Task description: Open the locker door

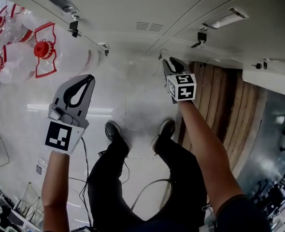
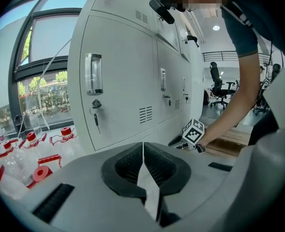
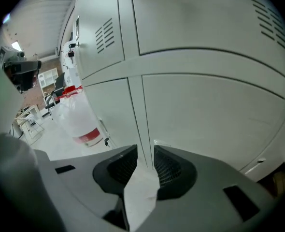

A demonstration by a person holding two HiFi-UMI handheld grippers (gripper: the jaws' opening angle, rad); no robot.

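Two empty claws in front of the shut lockers
Head view: the left claw (image 1: 83, 85) and right claw (image 1: 173, 65) reach out over the floor (image 1: 133, 105), past the person's shoes (image 1: 114, 131), toward the white lockers (image 1: 147, 11); red-capped bottles (image 1: 42, 50) lie at the left. Left claw view: its jaws are pressed together with nothing between them; the lockers stand ahead with doors flush, a key (image 2: 96, 116) hangs in the nearest lock, and the right claw sits low near the lockers' base. Right claw view: its jaws stand a little apart, gripping nothing, close to a lower door (image 3: 210, 110); the seam (image 3: 137, 110) between two doors runs down toward the gap
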